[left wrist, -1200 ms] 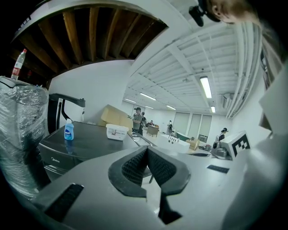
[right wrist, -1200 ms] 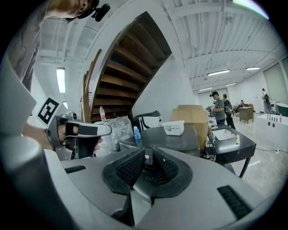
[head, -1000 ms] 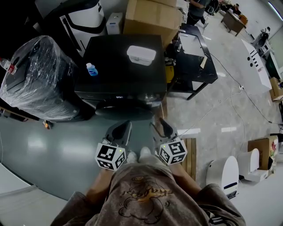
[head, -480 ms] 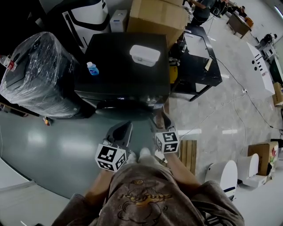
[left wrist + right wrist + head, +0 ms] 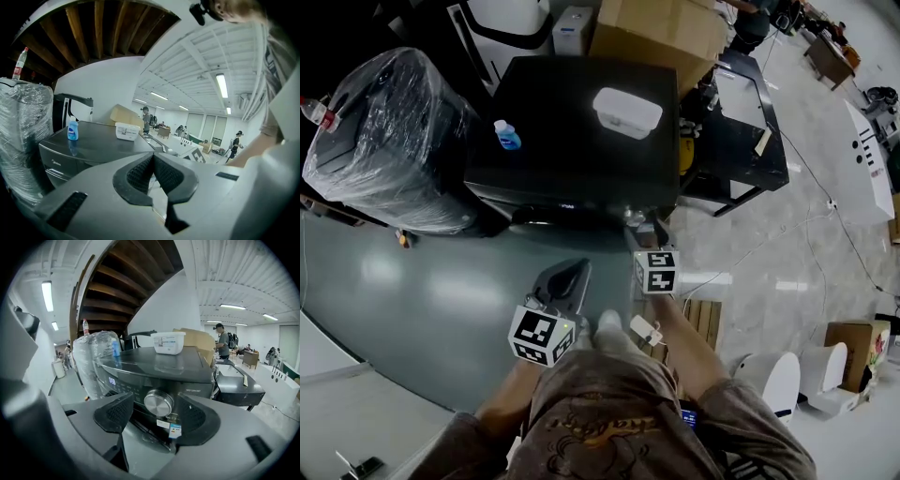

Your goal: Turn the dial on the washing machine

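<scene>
Grey hall floor [image 5: 412, 281], black washing machine [image 5: 572, 122] ahead | right claw [image 5: 158, 414] extended on outstretched forearm to front panel, jaws spread either side of dial [image 5: 159, 402], clear of it | left claw [image 5: 153, 172] low beside body, jaws pressed together, empty

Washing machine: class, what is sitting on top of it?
On the washing machine top stand a small blue bottle and a white lidded container. Its lid hides any contents.

R gripper [image 5: 643, 232] at washer [image 5: 572, 98] front | L gripper [image 5: 566, 277] apart | bottle [image 5: 507, 136], box [image 5: 627, 112] atop
</scene>
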A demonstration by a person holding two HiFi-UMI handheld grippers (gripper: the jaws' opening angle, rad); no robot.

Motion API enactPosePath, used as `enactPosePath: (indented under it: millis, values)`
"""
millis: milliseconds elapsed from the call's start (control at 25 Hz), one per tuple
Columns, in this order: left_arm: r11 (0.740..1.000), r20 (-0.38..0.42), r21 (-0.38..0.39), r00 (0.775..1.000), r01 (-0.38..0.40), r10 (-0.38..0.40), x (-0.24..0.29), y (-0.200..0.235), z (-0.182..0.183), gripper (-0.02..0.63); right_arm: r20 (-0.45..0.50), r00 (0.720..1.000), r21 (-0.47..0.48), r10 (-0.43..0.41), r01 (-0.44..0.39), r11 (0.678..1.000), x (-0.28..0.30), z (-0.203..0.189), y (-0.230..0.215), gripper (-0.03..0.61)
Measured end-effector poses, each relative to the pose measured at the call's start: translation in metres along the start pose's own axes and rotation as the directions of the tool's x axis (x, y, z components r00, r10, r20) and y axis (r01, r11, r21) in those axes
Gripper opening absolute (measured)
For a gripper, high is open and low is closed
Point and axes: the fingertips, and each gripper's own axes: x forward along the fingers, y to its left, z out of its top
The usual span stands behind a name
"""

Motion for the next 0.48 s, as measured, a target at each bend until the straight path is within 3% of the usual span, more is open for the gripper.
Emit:
enactPosePath:
  millis: [480]
  values:
    - [0.999,-0.028,-0.024,0.999,-0.045,0.044,0.001,0.013,-0.010,0.000,-0.093,0.994,0.070,-0.057,0.064,0.996,0.043,-0.027,-0.007,0.261]
